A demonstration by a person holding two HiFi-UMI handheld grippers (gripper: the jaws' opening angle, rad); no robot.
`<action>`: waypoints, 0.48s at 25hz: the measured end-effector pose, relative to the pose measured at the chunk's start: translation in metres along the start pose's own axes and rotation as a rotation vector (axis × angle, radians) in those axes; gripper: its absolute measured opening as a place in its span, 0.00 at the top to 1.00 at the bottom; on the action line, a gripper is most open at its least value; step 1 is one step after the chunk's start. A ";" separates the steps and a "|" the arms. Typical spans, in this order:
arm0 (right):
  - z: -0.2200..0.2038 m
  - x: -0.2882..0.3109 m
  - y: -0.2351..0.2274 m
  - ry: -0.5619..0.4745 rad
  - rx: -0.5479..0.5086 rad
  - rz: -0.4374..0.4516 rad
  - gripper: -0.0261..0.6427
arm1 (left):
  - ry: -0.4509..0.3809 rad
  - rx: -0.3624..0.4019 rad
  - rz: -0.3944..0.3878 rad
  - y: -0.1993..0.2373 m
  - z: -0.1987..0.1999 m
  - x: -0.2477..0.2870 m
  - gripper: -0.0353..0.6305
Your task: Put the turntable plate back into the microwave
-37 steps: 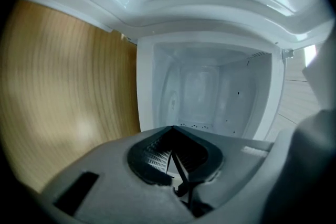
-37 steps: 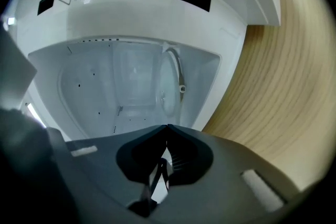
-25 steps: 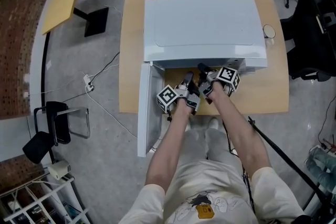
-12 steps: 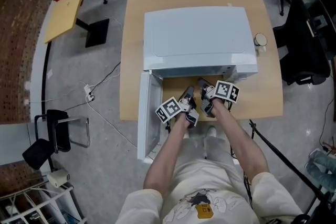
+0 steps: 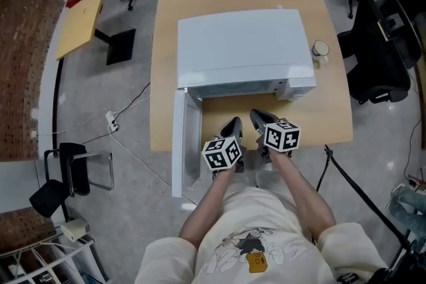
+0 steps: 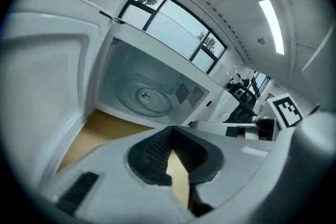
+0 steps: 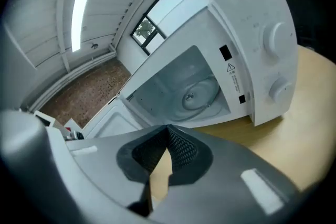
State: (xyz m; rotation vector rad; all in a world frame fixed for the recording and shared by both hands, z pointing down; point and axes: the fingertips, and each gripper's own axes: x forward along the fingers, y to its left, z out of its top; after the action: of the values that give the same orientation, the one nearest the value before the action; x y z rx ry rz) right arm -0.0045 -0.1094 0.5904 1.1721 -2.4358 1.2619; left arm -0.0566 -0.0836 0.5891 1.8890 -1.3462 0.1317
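The white microwave (image 5: 243,50) stands on a wooden table (image 5: 333,123), and its door (image 5: 180,143) hangs open to the left. Inside the cavity the round glass turntable plate (image 6: 148,99) lies flat on the floor of the oven, and it also shows in the right gripper view as plate (image 7: 197,96). My left gripper (image 5: 231,126) and right gripper (image 5: 257,119) hover side by side over the table's front edge, clear of the oven mouth. Both are shut with nothing held: the left gripper (image 6: 170,131) and the right gripper (image 7: 168,128) each have their tips together.
A small cup (image 5: 320,50) sits on the table right of the microwave. The control knobs (image 7: 275,36) are on the oven's right front panel. Office chairs (image 5: 376,43) crowd the right side, and cables (image 5: 130,123) trail over the floor at left.
Both grippers have drawn back out of the oven mouth toward the person, to the table's front edge. The microwave door has stayed open.
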 end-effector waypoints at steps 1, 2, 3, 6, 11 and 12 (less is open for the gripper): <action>-0.005 -0.004 0.002 0.011 -0.048 -0.018 0.95 | 0.009 0.030 0.015 -0.002 -0.003 -0.002 0.95; -0.011 -0.006 0.003 0.027 -0.095 -0.038 0.95 | 0.020 0.058 0.024 -0.004 -0.006 -0.003 0.95; -0.017 -0.008 0.004 0.043 -0.130 -0.056 0.95 | 0.033 0.086 0.029 -0.006 -0.009 -0.004 0.95; -0.039 -0.011 0.006 0.088 -0.155 -0.077 0.95 | 0.067 0.149 0.049 -0.008 -0.019 -0.009 0.95; -0.046 -0.010 0.014 0.118 -0.191 -0.076 0.95 | 0.067 0.125 0.075 -0.004 -0.017 -0.013 0.95; -0.044 -0.009 0.015 0.114 -0.189 -0.073 0.95 | 0.066 0.124 0.074 -0.005 -0.015 -0.013 0.95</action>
State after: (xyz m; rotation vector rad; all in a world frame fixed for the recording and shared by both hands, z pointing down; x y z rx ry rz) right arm -0.0174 -0.0661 0.6047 1.0957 -2.3473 1.0237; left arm -0.0528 -0.0638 0.5902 1.9199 -1.3909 0.3182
